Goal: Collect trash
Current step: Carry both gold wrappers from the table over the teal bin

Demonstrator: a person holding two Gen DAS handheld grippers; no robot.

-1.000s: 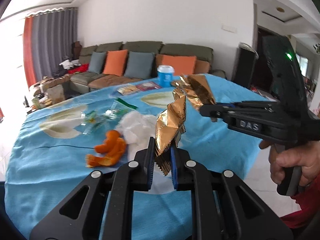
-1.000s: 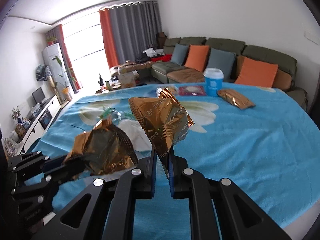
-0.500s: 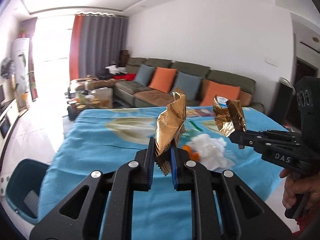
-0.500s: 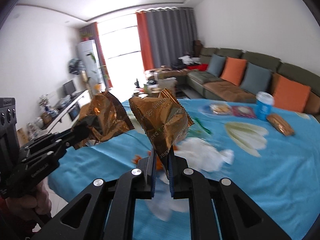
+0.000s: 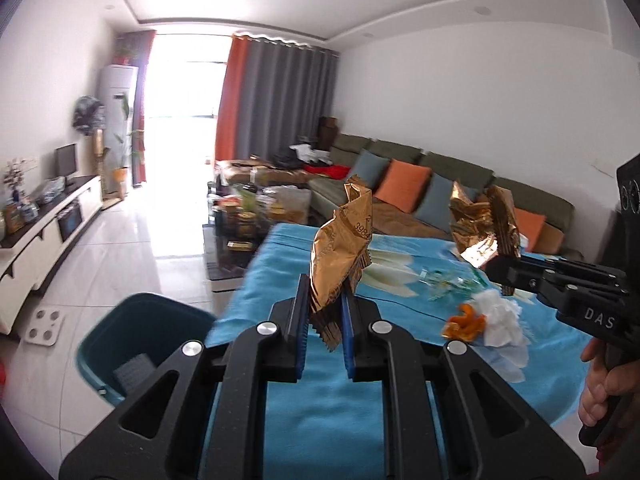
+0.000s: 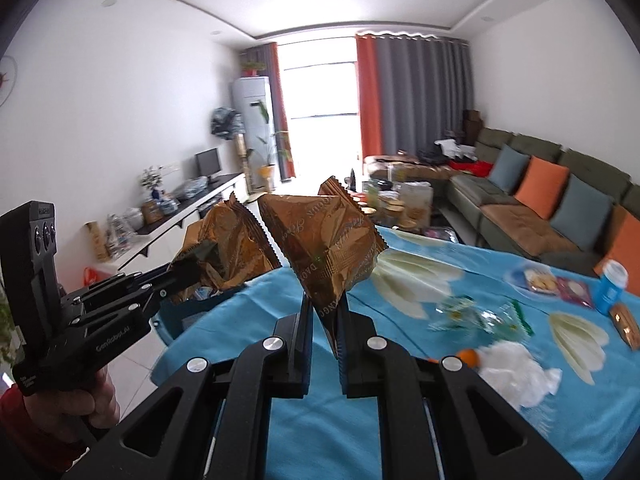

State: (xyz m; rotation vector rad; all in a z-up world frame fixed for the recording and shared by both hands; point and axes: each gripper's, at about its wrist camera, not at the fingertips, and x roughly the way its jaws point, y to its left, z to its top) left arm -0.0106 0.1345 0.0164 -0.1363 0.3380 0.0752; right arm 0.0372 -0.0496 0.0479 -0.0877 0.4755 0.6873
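Note:
My left gripper [image 5: 325, 312] is shut on a crumpled gold snack wrapper [image 5: 340, 256], held up over the near edge of the blue-clothed table [image 5: 320, 400]. My right gripper [image 6: 324, 320] is shut on a second gold wrapper [image 6: 328, 248] beside it. In the left wrist view the right gripper [image 5: 500, 268] shows at the right with its wrapper [image 5: 482, 224]. In the right wrist view the left gripper [image 6: 188, 268] shows at the left with its wrapper [image 6: 232, 244]. A teal bin [image 5: 160, 316] stands on the floor, below and left of the table.
Orange peel [image 5: 466, 322], a white tissue [image 5: 500, 320] and a clear plastic wrapper [image 5: 448, 280] lie on the table. Farther back are a blue cup [image 6: 610, 286], snack packets [image 6: 540, 280] and a gold packet [image 6: 626, 322]. A white scale [image 5: 42, 324] lies on the tiled floor.
Both grippers have swung left and risen a little with their wrappers, from over the table's middle toward its left edge. The teal bin has come into view.

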